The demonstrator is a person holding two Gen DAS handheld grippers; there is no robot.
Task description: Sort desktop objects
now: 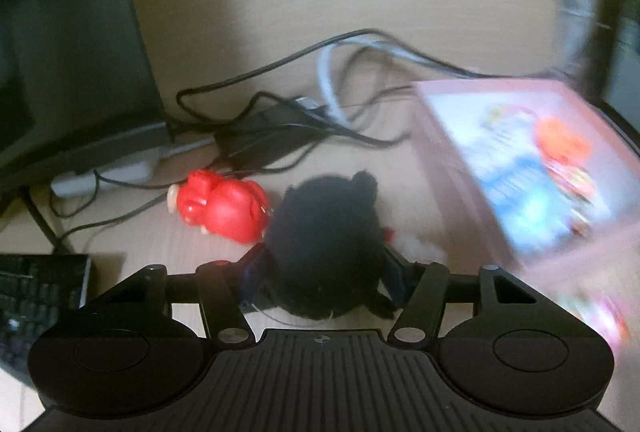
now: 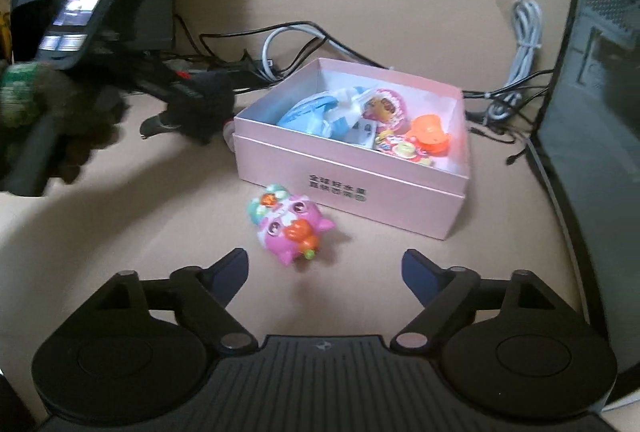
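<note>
toys are being sorted into the pink box (image 2: 352, 168) on the worktop (image 2: 160, 224). at left, the left gripper (image 1: 320, 272) is pinching a black fuzzy toy (image 1: 326, 244) between its pads, angling downward, with a red toy (image 1: 224, 208) lying just beside it and the box near on its right; it likely needs carrying over the rim and releasing. at right, the right gripper (image 2: 324, 272) is standing open and empty, tilting down toward a pink toy (image 2: 288, 228) lying in front of the box; closing on it seems next.
</note>
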